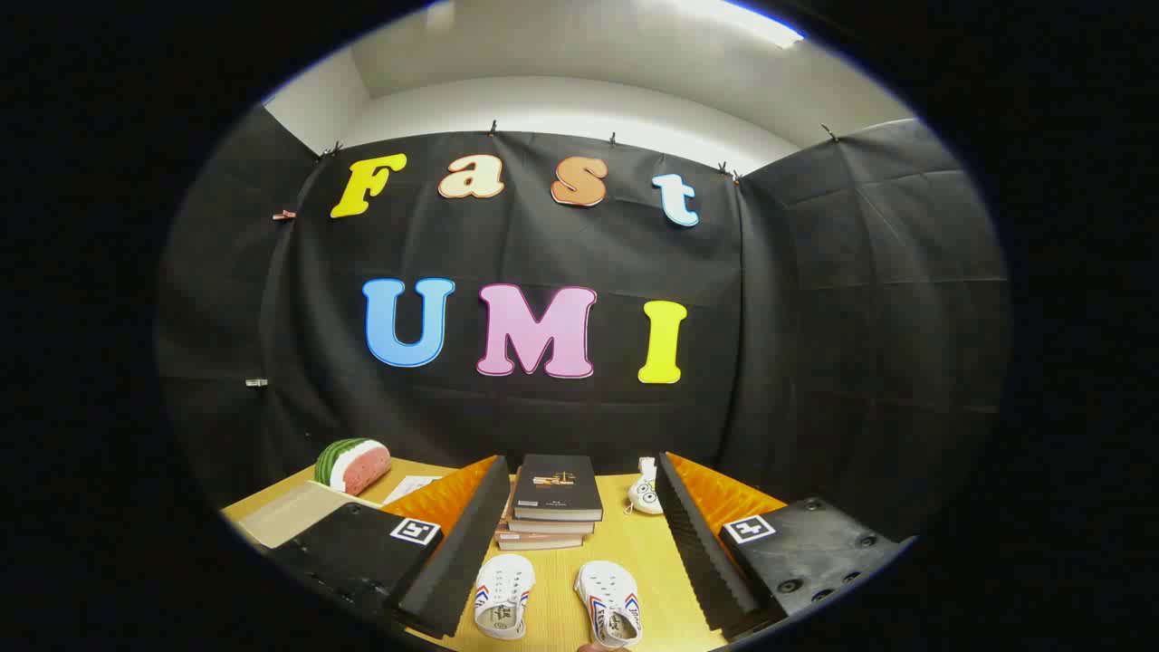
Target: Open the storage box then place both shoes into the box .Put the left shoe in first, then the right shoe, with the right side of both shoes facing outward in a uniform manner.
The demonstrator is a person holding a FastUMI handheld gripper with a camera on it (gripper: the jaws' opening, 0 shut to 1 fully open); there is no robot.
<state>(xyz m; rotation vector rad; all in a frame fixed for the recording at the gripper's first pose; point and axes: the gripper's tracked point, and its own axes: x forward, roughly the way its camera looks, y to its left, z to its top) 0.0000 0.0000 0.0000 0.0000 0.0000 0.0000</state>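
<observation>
Two small white shoes with red and blue stripes lie side by side on the wooden table, low between my fingers: one shoe nearer the left finger, the other shoe nearer the right finger. My gripper is open, its black ridged fingers spread wide and nothing held. A flat beige box or lid sits beyond the left finger at the table's left corner; whether it is the storage box I cannot tell.
A stack of books with a dark cover on top stands just beyond the shoes. A watermelon-slice toy sits at the back left, a small white toy at the back right, a paper sheet near the melon.
</observation>
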